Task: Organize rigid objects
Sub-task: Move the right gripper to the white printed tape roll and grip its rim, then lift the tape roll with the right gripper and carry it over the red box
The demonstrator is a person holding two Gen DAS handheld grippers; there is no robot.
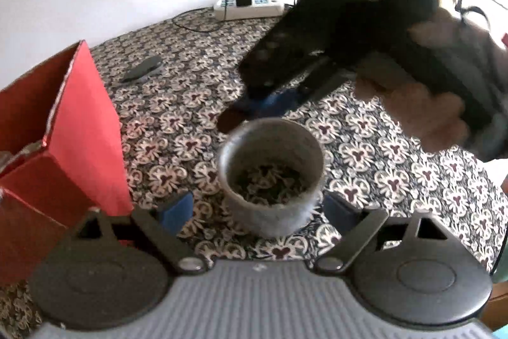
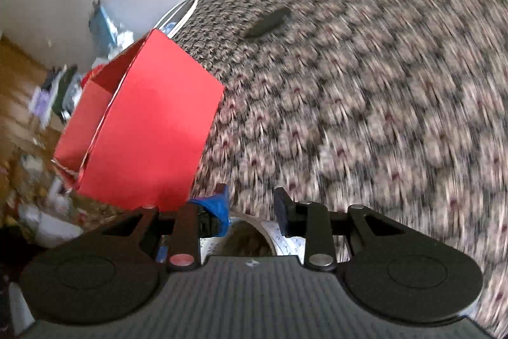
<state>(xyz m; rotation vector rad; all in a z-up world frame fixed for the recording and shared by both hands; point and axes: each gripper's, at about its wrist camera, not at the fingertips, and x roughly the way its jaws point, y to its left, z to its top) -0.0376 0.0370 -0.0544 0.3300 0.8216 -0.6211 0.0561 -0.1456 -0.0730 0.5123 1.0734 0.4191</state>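
Between the blue-padded fingers of the left gripper [image 1: 254, 212] stands a grey cylindrical metal cup [image 1: 271, 177], upright on the floral-patterned tablecloth [image 1: 397, 161]; its polished inside mirrors the cloth pattern. Jaws of the left gripper: spread wide, one pad on each side of the cup, neither touching it.

Just behind the cup: the right gripper [image 1: 250, 107], black, blurred, held in a hand [image 1: 422, 110], its tips low over the far rim. From its own camera the right gripper [image 2: 252, 208] shows jaws partly apart, with the cup's rim [image 2: 250, 220] directly below them; whether they touch the cup cannot be told.

Left of the cup: a red open-topped cardboard box [image 1: 63, 129].

Behind the cup, left: a small dark flat oblong object [image 1: 141, 69] lying on the cloth.

Far behind the cup, at the cloth's edge: a white power strip [image 1: 249, 7] with a black adapter plugged in.
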